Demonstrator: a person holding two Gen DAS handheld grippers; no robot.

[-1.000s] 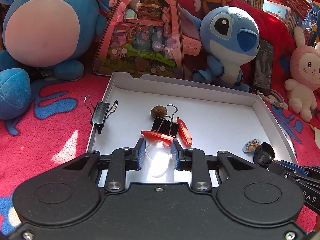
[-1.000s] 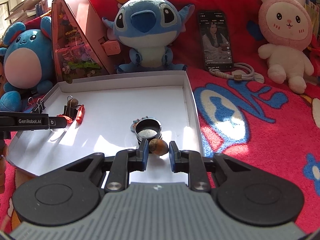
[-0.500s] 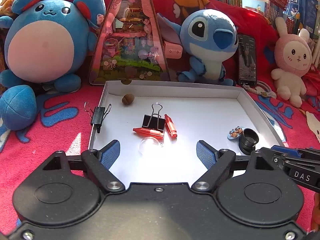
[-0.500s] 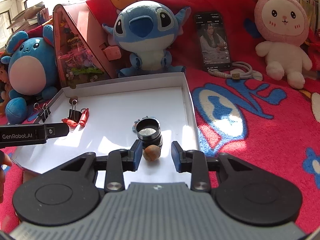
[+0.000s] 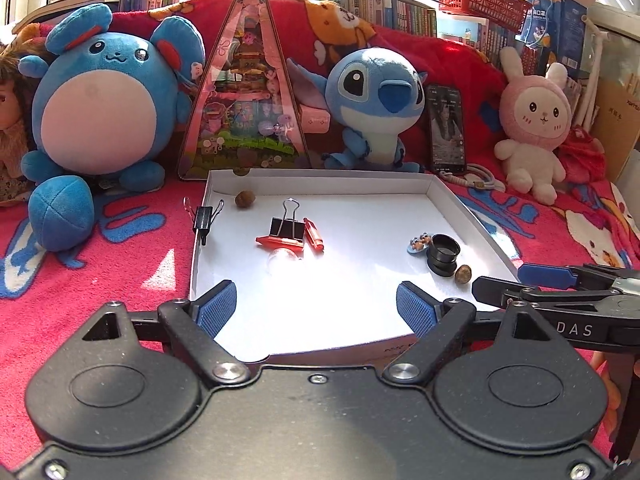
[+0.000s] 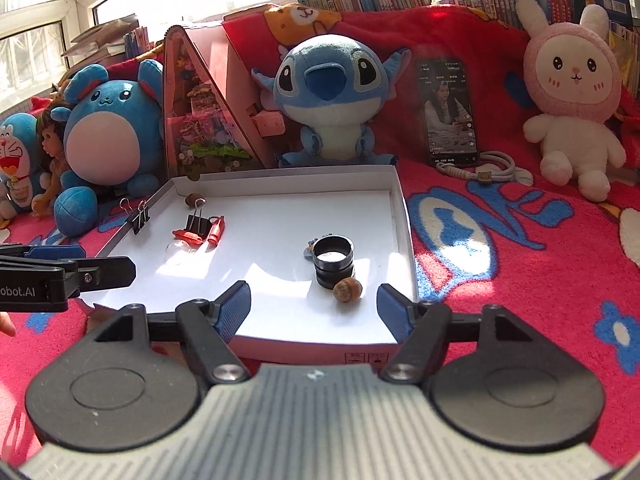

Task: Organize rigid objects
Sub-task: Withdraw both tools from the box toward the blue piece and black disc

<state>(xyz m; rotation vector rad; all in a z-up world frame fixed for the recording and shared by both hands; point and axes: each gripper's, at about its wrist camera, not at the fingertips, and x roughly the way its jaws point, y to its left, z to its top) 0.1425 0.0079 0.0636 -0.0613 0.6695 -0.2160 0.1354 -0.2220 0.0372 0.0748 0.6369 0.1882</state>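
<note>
A white shallow box (image 5: 472, 216) (image 6: 402, 216) lies on the red blanket. In it are a clear plastic dome (image 5: 283, 260) (image 6: 178, 249), a black binder clip (image 5: 286, 226) (image 6: 198, 222) with two red pieces beside it, a brown nut (image 5: 245, 199) (image 6: 194, 199) at the back left, a black lens ring (image 5: 443, 252) (image 6: 333, 262) and a second brown nut (image 5: 463, 273) (image 6: 347, 291) beside it. Another binder clip (image 5: 203, 217) (image 6: 138, 216) grips the left wall. My left gripper (image 5: 316, 310) is open and empty over the front edge. My right gripper (image 6: 314, 307) is open and empty, just short of the nut.
Plush toys line the back: a blue round one (image 5: 100, 116), Stitch (image 5: 374, 100) and a pink rabbit (image 5: 536, 120). A triangular pink display case (image 5: 246, 100) and a phone (image 5: 447, 128) with a cable stand behind the box. Books fill the shelf behind.
My left gripper opened, let go of the clear dome and drew back. My right gripper opened, left the nut beside the lens ring and drew back.
</note>
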